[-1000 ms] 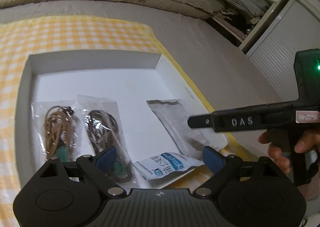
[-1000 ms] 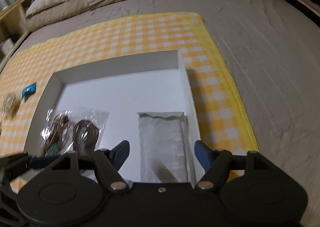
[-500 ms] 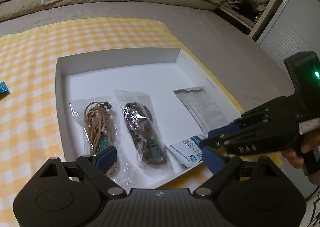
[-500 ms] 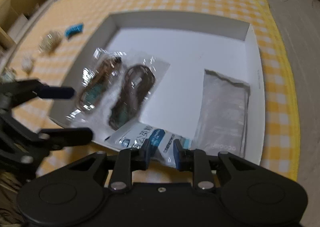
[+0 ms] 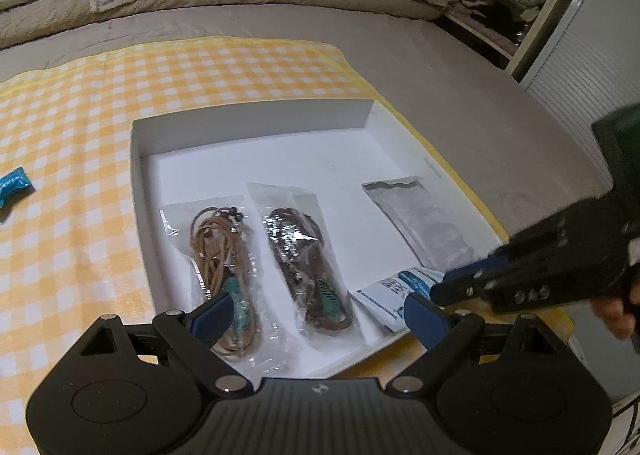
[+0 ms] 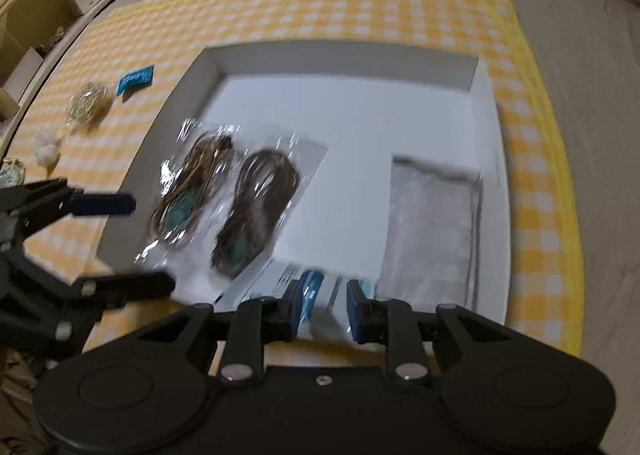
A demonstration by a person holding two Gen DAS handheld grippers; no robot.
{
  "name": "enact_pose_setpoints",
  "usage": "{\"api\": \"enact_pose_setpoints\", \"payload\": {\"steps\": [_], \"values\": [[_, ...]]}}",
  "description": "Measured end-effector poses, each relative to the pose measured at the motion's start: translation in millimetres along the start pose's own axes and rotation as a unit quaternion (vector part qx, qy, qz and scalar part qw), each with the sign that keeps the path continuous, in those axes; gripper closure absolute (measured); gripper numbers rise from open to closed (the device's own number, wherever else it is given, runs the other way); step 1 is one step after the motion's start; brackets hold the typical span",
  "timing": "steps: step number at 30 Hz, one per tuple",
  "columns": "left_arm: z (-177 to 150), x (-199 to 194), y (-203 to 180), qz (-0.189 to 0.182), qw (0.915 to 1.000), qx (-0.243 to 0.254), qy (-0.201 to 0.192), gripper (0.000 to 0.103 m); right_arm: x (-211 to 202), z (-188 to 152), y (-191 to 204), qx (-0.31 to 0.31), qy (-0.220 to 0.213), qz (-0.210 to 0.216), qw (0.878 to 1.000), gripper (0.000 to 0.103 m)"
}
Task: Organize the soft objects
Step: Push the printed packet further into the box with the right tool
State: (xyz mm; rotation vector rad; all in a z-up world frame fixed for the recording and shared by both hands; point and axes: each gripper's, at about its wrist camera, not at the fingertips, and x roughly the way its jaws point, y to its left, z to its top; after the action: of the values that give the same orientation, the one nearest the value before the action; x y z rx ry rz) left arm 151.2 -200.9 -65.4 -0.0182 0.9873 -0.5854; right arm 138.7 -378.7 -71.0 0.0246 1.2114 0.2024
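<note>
Left wrist view: the shallow white cardboard box (image 5: 256, 117) on the yellow checked cloth (image 5: 80, 127) holds two clear bags of coiled cord (image 5: 304, 255), a grey foil pouch (image 5: 420, 223) and a white-and-blue sachet (image 5: 394, 289) at its near edge; the left gripper (image 5: 316, 311) stands spread and empty. Right wrist view: the right gripper (image 6: 322, 307) is pinching that sachet (frame blurred); a blue packet (image 6: 136, 81) and small loose items wait outside, so sorting appears partly done

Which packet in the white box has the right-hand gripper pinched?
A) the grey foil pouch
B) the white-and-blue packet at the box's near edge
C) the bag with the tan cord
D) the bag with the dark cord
B: the right gripper has its jaws closed on the white-and-blue packet at the near edge of the white box; the other three lie untouched.
</note>
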Motion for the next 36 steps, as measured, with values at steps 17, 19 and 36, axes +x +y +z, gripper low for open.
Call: {"api": "enact_pose_setpoints", "payload": {"steps": [17, 19, 36], "values": [[-0.7, -2.5, 2.7, 0.003, 1.0000, 0.003, 0.005, 0.011, 29.4, 5.2, 8.9, -0.001, 0.009, -0.047, 0.999, 0.084], [-0.6, -4.6, 3.0, 0.004, 1.0000, 0.001, 0.002, 0.011, 16.6, 4.7, 6.7, 0.005, -0.010, -0.046, 0.999, 0.083], [-2.0, -25.9, 5.0, 0.019, 0.9994, -0.001, -0.030, 0.004, -55.4, -30.9, -1.3, 0.057, -0.137, -0.075, 0.986, 0.044]]}}
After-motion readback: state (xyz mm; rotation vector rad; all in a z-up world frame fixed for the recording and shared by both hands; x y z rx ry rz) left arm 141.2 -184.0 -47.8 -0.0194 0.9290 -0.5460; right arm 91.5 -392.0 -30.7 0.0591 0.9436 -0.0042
